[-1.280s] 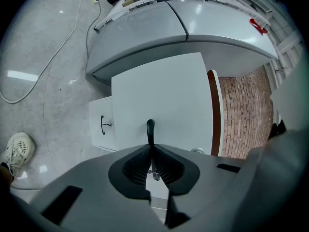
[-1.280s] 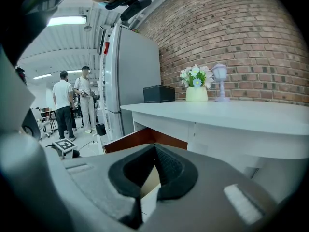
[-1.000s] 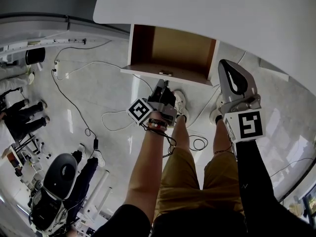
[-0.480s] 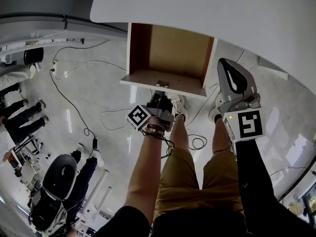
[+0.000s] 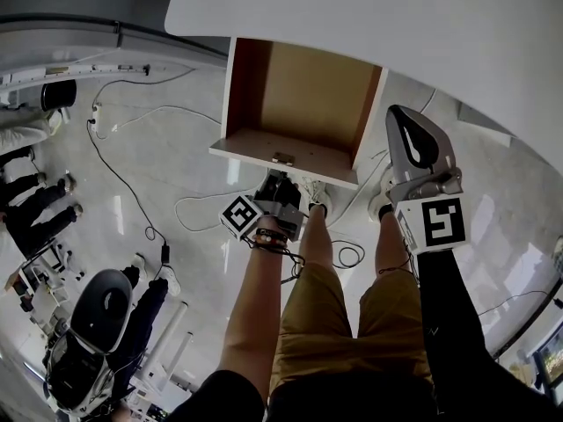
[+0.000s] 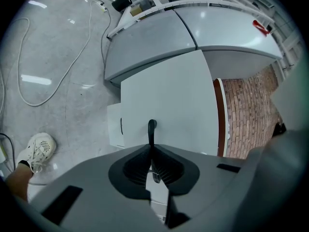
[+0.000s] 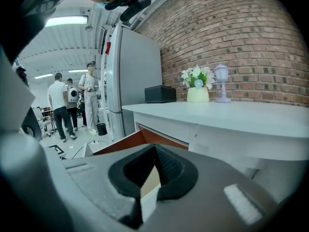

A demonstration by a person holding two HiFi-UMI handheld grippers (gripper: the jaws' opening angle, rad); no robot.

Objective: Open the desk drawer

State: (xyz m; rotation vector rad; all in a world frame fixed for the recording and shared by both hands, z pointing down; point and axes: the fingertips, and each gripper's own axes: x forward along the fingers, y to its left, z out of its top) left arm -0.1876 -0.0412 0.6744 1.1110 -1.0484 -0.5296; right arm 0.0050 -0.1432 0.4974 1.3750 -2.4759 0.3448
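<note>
1. Gripping the drawer handle (image 6: 152, 129), the left hand-held gripper (image 6: 151, 146) is clamped on it, likely for pulling.
2. Just ahead, the drawer (image 5: 246, 146) stands part open under the worktop (image 5: 369, 25).
3. Alongside to the right, the right hand-held gripper (image 7: 155, 149) waits empty, jaws seemingly together.

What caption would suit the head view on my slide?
Left gripper clamps the handle of the pulled-out desk drawer; right gripper hovers beside it, holding nothing.
</note>
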